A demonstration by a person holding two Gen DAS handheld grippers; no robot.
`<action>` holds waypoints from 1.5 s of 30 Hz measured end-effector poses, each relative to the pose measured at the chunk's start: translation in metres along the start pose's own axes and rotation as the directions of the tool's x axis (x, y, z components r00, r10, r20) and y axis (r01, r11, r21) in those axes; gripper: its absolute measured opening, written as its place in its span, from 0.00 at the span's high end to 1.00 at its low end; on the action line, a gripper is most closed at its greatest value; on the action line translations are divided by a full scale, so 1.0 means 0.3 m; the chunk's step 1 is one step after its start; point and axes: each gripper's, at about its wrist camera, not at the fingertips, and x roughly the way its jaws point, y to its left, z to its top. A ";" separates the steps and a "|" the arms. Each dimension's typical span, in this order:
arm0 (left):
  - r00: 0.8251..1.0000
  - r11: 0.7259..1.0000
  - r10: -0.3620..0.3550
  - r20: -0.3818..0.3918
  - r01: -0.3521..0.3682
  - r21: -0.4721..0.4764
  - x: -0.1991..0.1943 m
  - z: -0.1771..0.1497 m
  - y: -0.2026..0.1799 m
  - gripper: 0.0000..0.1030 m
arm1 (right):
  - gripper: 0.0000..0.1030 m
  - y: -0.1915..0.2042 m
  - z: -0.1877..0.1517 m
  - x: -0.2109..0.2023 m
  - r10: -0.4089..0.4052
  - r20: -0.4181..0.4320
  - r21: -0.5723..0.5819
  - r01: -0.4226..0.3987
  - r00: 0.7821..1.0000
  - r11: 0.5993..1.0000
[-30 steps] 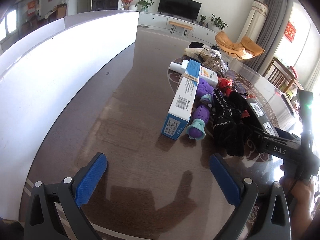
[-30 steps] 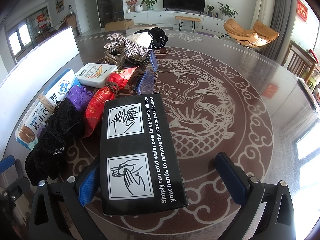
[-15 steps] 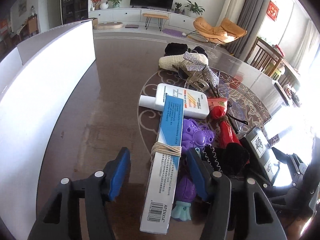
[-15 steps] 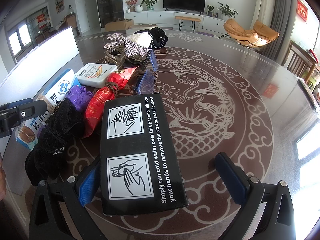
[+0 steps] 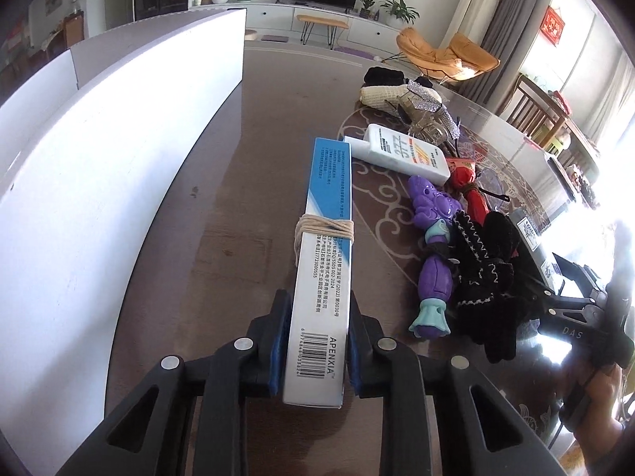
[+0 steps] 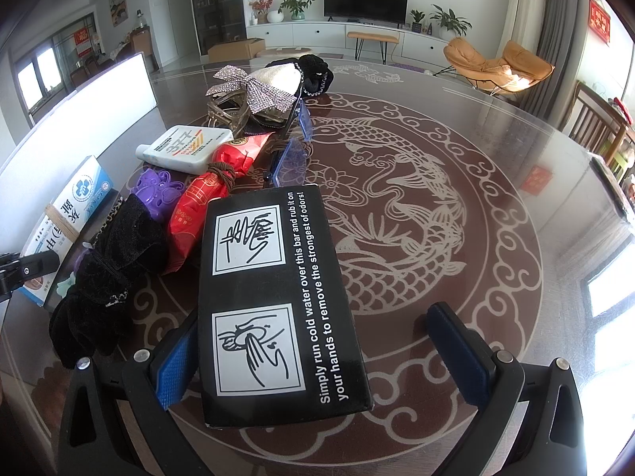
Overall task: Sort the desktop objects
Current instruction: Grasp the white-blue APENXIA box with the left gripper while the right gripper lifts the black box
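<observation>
Between the closing left fingers [image 5: 278, 341], the blue-and-white box [image 5: 323, 277] points lengthwise away.

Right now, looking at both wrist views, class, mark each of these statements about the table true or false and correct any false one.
1. The left gripper has its fingers on either side of the blue and white box. True; they are closing on its near end.
2. String is wound around that box. True.
3. The black box shows printed drawings of feet. False; they show hands being washed.
4. The right gripper has both fingers pressed on the black box. False; its right finger stands clear of it.
5. The purple toy lies left of the blue and white box. False; in the left wrist view it lies to its right.
</observation>
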 end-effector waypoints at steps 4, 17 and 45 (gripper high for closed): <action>0.998 0.998 0.058 0.003 -0.058 0.039 0.038 0.039 -0.051 0.37 | 0.00 0.000 0.000 0.000 0.000 0.000 0.000 0.000 1.000 1.000; 0.986 0.984 0.161 0.042 -0.163 0.073 0.091 0.040 -0.059 0.00 | 0.00 0.000 0.000 0.000 0.000 0.000 0.000 0.000 1.000 1.000; 0.991 0.993 0.071 0.115 -0.082 0.091 -0.110 -0.086 -0.098 0.79 | 0.41 0.052 0.055 -0.007 0.138 -0.146 -0.153 -0.160 0.980 0.975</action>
